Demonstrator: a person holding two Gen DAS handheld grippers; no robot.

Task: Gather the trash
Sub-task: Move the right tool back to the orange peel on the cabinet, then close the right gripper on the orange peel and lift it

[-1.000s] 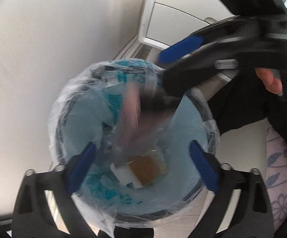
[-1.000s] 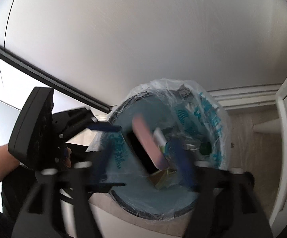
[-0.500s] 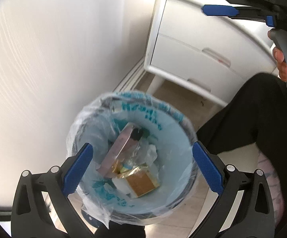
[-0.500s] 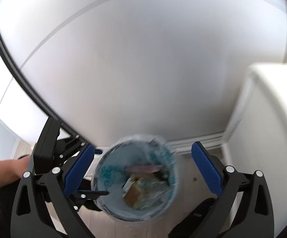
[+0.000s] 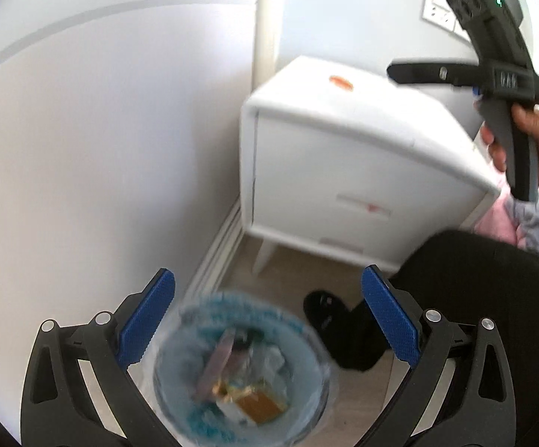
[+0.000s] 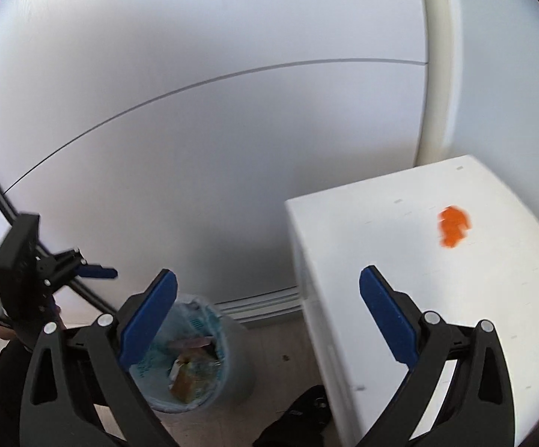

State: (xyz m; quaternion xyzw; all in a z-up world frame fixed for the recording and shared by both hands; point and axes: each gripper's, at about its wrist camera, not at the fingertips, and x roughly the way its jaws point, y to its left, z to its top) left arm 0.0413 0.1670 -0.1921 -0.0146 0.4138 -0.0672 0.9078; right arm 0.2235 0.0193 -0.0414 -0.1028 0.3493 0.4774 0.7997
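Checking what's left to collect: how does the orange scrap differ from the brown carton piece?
The orange scrap lies on the white nightstand; the brown carton piece sits in the lined trash bin. The scrap lies alone; the carton is among other trash. Neither is held by a claw.

A room in a home, most likely a bedroom. A white bedside cabinet [image 5: 347,171] with two drawers and short legs stands in a corner against plain pale walls [image 5: 101,130] with white skirting board [image 5: 217,249]. A wall socket [image 5: 439,13] sits above the cabinet. Beside it, pink and floral fabric [image 5: 523,223] suggests bedding. On the light wood-look floor [image 5: 299,279] stands a small round waste bin [image 5: 239,376] lined with a clear plastic bag and holding wrappers and packaging.
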